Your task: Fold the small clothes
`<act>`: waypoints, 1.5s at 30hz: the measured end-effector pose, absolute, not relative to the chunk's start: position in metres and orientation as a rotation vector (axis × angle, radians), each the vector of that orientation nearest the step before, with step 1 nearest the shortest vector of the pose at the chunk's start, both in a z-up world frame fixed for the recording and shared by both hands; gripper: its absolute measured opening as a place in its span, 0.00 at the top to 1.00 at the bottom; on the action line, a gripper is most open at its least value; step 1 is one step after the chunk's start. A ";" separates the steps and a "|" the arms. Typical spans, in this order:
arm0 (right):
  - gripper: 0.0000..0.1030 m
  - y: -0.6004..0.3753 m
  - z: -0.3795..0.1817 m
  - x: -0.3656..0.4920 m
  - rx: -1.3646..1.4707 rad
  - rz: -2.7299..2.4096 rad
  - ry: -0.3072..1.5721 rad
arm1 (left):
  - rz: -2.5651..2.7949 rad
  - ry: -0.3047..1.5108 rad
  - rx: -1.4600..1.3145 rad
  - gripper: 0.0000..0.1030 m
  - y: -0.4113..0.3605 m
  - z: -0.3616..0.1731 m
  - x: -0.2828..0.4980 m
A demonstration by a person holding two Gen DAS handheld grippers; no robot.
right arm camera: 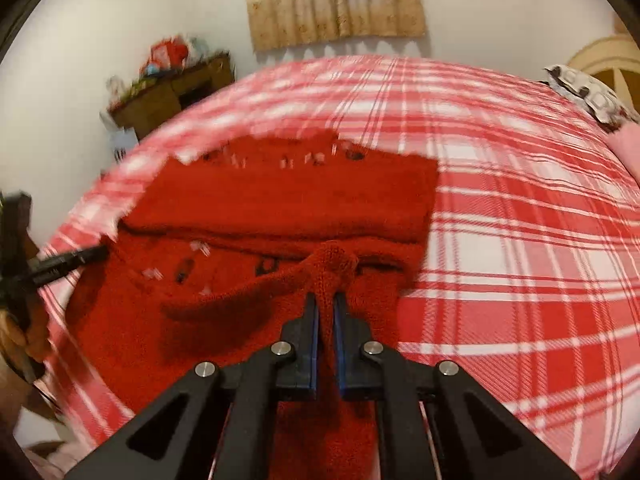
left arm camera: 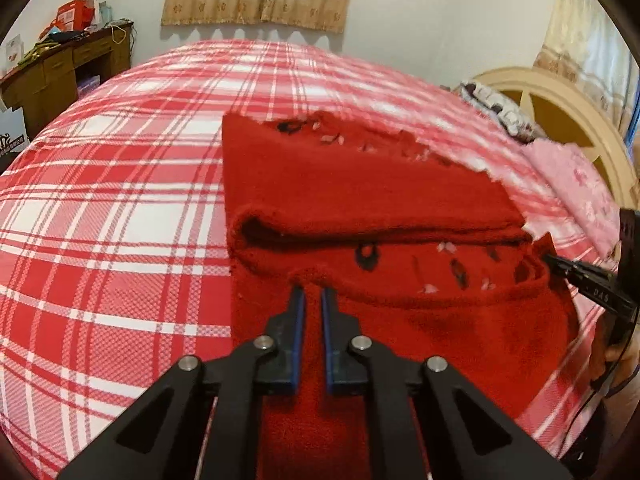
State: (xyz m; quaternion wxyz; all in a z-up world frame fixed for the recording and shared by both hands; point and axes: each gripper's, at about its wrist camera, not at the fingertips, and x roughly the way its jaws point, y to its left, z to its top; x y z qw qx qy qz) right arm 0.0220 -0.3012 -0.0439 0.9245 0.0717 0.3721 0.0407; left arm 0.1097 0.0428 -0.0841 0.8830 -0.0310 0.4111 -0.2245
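Two grippers are working one red sweater (left arm camera: pixel 360 184), which is lying on the plaid bed (left arm camera: pixel 120 200) directly ahead of both of them. I am holding the right gripper (right arm camera: pixel 326 300) clamped on a bunched ridge of knit, the cloth rising in a peak just past its fingertips. I am keeping the left gripper (left arm camera: pixel 312 292) nearly closed too, its tips sitting at the near hem fold; red fabric is showing in the narrow slot between its blue pads (left arm camera: pixel 298 320), so I am judging it pinched on that edge.

The garment's long axis is running side to side across my view, with a folded band already lying just beyond the tips and the patterned strip farther out. Each gripper is holding one end of the near edge, the right gripper's tip (left arm camera: pixel 560 264) showing at the far right of the left camera. I am reckoning the coming fold is travelling away from me, over that band, with both ends moving level.
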 end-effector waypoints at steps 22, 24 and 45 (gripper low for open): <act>0.94 -0.318 0.036 0.132 0.176 -0.047 0.606 | -0.296 0.724 -0.172 0.93 0.044 -0.003 0.209; 0.94 -0.320 0.031 0.153 0.162 -0.073 0.609 | -0.283 0.725 -0.167 0.93 0.039 -0.003 0.225; 0.95 -0.343 -0.078 0.255 0.204 -0.168 0.767 | -0.094 0.837 -0.040 0.93 -0.009 -0.091 0.328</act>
